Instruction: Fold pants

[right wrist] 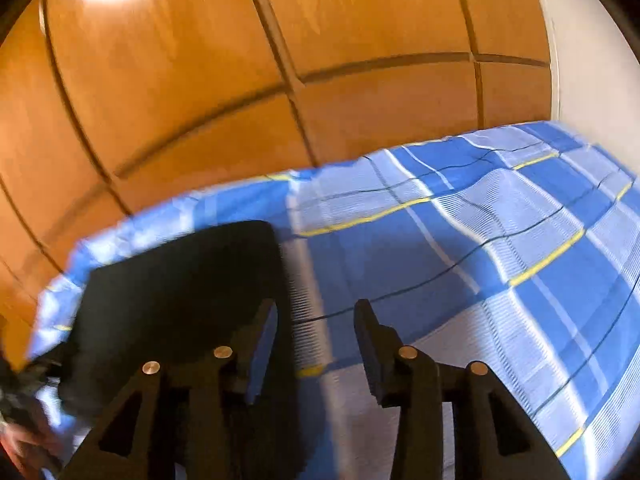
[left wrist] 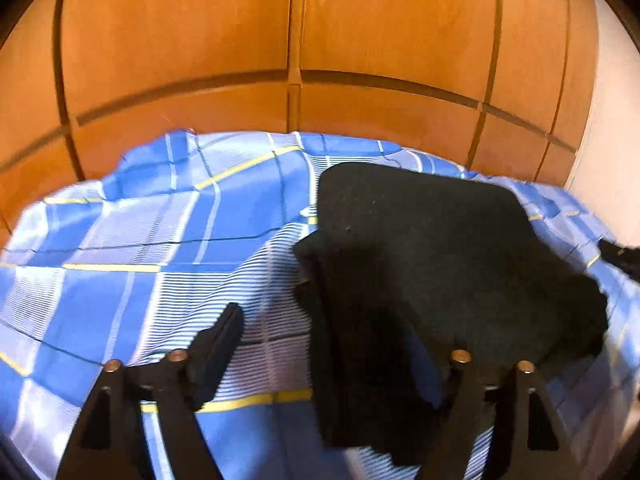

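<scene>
Pants (left wrist: 432, 264) lie in a dark, soft bundle on the blue checked bedsheet (left wrist: 132, 248) — light, limp cloth, likely to sag and slide unless pinched through all its layers at an edge or corner. Left gripper (left wrist: 344, 324) stands wide apart over them; right gripper (right wrist: 316, 320) is parted too — both empty.

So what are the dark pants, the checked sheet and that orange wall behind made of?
Black folded pants: matte, lint-flecked, probably cotton knit. Blue plaid bedsheet: thin woven cloth, creased, faintly shiny. Orange panelled wall: glossy, likely varnished wood or laminate, given the lamp's glare.
</scene>
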{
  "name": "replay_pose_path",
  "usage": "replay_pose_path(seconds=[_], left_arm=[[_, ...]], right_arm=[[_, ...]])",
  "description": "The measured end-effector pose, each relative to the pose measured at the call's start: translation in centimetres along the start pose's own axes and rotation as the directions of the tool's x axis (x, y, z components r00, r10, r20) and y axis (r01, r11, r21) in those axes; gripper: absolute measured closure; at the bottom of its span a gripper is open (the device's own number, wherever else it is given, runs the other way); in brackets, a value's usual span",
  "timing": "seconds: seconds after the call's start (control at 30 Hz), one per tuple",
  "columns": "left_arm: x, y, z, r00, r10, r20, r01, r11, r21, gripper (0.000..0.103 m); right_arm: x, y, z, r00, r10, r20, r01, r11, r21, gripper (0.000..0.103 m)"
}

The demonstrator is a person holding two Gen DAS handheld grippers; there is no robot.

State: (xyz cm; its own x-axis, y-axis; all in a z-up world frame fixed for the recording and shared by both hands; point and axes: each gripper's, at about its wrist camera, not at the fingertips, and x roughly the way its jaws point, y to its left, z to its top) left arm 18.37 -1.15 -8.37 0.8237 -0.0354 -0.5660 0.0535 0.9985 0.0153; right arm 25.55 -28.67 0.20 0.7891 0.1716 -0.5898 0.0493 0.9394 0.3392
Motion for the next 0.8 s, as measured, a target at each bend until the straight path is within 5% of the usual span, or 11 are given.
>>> replay_pose_path(seconds=[0.13, 0.23, 0.37, 0.53, 0.8], left_arm=[[-1.7, 0.6, -1.9, 1.000, 0.006, -0.005, -0.006, 0.999, -0.039, 0.017], [-2.4, 1.1, -2.0, 1.000, 0.018, -0.019, -0.019, 0.997, -0.073, 0.017], [-5.0, 1.3, -3.9, 0.999, 0.027, -0.036, -0.031, 0.992, -0.122, 0.016], [-6.9, -1.3, -7.5, 0.996, -0.051, -0.067, 0.042, 0.990, -0.137, 0.007], [-8.4, -5.2, -9.6, 0.998, 0.035, -0.051, -0.039, 0.996, -0.084, 0.000]], right_arm=[[1.2, 4.4, -2.6, 0.996, 0.049, -0.073, -0.056, 0.994, -0.098, 0.062], [2.5, 5.7, -3.6, 0.995, -0.061, -0.082, 0.046, 0.984, -0.175, 0.061], [-0.3, 6.5, -3.4, 0.973, -0.217, -0.076, 0.208, 0.972, -0.109, 0.049], [-4.0, 9.2, -6.1, 0.996, -0.080, -0.038, 0.074, 0.987, -0.141, 0.042], [-6.2, 12.2, -11.0, 0.991, -0.110, -0.076, 0.097, 0.984, -0.151, 0.025]])
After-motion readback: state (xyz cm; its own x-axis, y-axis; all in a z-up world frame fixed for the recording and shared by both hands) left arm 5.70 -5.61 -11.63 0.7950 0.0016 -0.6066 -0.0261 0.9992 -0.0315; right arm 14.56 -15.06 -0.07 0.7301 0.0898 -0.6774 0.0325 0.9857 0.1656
